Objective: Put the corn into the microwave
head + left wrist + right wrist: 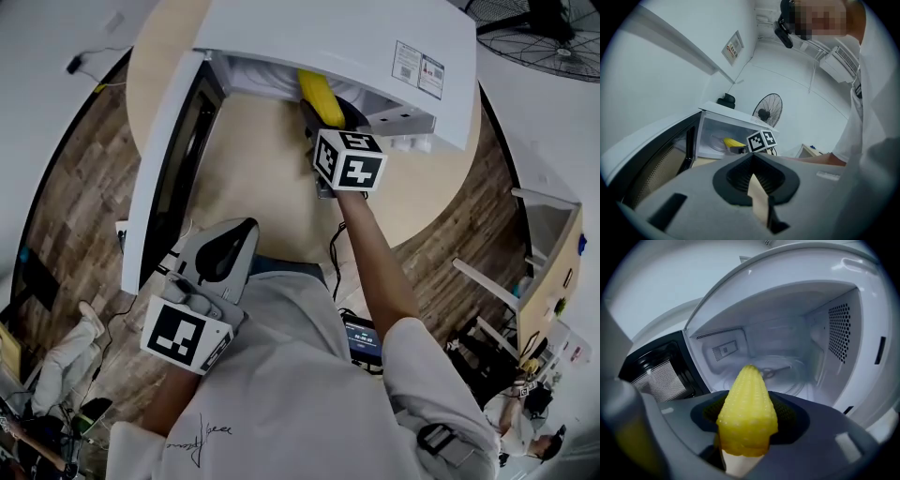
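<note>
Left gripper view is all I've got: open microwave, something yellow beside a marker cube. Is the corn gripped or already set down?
Observer: Gripped; the right gripper view shows the right gripper shut on the corn, tip toward the microwave cavity.
Operator: Turntable clear?
Observer: Yes, the glass turntable is bare.
Operator: Corn inside yet?
Observer: Partly; in the head view the marker cube is outside, over the table.
</note>
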Available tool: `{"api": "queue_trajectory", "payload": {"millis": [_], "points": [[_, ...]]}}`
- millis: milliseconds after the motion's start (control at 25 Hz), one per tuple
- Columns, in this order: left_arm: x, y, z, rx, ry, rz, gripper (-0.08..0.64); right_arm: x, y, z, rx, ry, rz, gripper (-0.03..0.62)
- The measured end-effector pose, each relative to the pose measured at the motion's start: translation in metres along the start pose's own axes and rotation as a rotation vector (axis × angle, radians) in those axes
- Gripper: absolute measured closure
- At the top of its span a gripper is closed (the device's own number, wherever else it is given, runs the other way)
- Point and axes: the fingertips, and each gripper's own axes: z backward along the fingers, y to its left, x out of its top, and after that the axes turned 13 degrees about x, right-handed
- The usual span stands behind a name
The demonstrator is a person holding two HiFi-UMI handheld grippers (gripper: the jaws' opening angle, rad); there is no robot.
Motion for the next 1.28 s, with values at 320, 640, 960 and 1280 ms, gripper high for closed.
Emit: {"api": "queue_trajectory", "payload": {"millis": [320,640,960,1280], "points": [[-0.004,0.005,0.001,0.023,0.013,0.008,0.572,0.009,-0.013,-0.024,-0.021,-0.008,0.007,0.333],[-0.006,0.007,0.000,0.034,0.026,-0.003,0.572,0.018,-0.024,-0.042,-0.072,0.011,0.082,0.333],[-0.006,0.012,-0.001,0.047,0.033,0.001,0.572,0.020,-0.030,-0.057,-0.119,0.059,0.181,0.333],[-0.007,0.016,-0.003,0.052,0.037,0.006,0.572,0.024,-0.035,-0.062,-0.178,0.093,0.276,0.333]]}}
